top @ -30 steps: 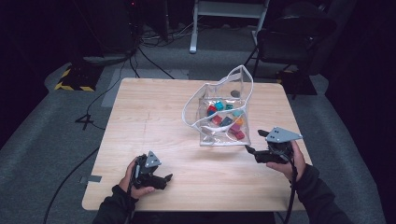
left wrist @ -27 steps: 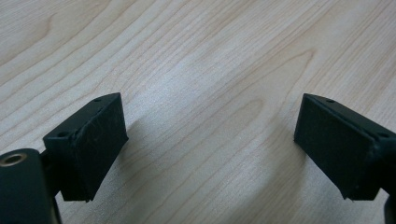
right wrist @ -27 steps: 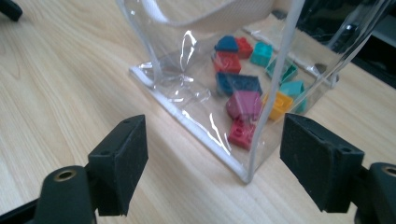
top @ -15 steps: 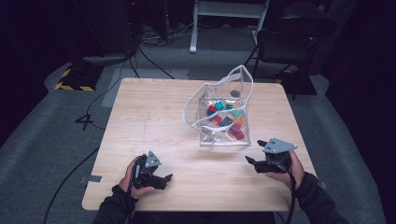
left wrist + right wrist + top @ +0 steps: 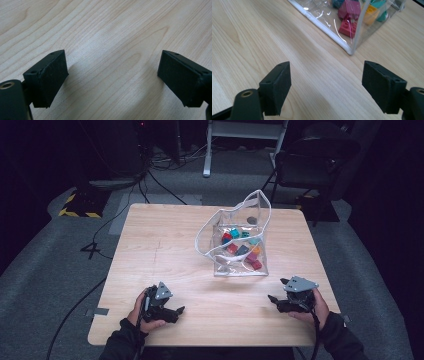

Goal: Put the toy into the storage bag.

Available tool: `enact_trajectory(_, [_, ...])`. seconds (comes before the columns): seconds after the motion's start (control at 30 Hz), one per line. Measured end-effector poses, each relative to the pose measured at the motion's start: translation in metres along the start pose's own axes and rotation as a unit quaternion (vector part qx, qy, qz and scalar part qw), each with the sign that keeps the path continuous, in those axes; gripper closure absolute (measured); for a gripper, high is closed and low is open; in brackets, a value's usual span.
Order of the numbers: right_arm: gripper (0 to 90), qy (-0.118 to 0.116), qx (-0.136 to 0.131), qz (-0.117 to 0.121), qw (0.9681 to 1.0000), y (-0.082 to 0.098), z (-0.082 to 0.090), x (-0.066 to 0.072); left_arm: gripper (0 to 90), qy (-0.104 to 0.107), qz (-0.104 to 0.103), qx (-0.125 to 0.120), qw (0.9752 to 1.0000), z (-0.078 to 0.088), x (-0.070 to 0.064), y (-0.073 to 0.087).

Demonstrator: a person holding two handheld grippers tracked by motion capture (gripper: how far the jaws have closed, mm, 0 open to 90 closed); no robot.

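Bag (image 5: 239,237) of clear plastic is standing on the far right part of the table (image 5: 160,245), mouth gaping, white-trimmed rim sagging, coloured blocks (image 5: 242,249) lying inside. Left gripper (image 5: 176,310) is resting low over bare wood near the front edge, jaws standing apart with nothing between them. Right gripper (image 5: 273,298) is sitting near the front right, just short of the bag's near corner (image 5: 351,51), jaws spread wide and holding nothing.

Judgement: both grippers are idling away from the bag, so the work appears to be either finished or between steps. Any next move on the bag is calling for a pinch on the thin rim without collapsing it.

Surroundings: a chair (image 5: 310,160) is standing beyond the table, cables (image 5: 150,175) running across the floor. Nothing is blocking the path to the bag.
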State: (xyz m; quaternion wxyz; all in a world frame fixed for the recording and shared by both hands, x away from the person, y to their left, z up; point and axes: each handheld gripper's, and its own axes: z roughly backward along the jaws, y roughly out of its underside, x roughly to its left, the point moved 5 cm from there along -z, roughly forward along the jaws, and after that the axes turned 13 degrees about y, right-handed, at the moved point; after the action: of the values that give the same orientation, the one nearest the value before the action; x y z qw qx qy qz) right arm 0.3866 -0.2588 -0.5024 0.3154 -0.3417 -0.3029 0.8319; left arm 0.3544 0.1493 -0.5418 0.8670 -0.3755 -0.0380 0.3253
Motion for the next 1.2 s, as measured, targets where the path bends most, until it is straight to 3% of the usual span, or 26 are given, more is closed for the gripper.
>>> enact_trajectory(0.27, [23.9,0.008,0.020,0.002,0.9998,0.022,0.002,-0.004,9.3,0.000,0.001,0.001,1.0000,0.000,0.000,0.000])
enact_trajectory(0.6, [24.2,0.013,0.032,-0.031,0.9989,0.045,0.006,-0.011,9.1,-0.003,0.005,0.000,1.0000,0.000,0.000,0.000])
enact_trajectory(0.87, [23.9,-0.001,0.033,-0.078,0.9964,0.060,0.010,-0.015,9.1,-0.003,0.005,0.000,1.0000,0.000,0.000,0.000])
enact_trajectory(1.0, [21.7,-0.012,0.030,-0.122,0.9920,0.068,0.010,-0.019,9.1,-0.003,0.005,0.000,1.0000,0.000,0.000,0.000])
enact_trajectory(1.07, [20.1,-0.017,0.035,-0.131,0.9906,0.070,0.010,-0.021,9.1,-0.003,0.005,0.000,1.0000,0.000,0.000,0.000])
enact_trajectory(1.2, [19.9,-0.018,0.035,-0.131,0.9906,0.070,0.009,-0.021,9.1,-0.004,0.004,0.000,1.0000,0.000,0.000,0.000])
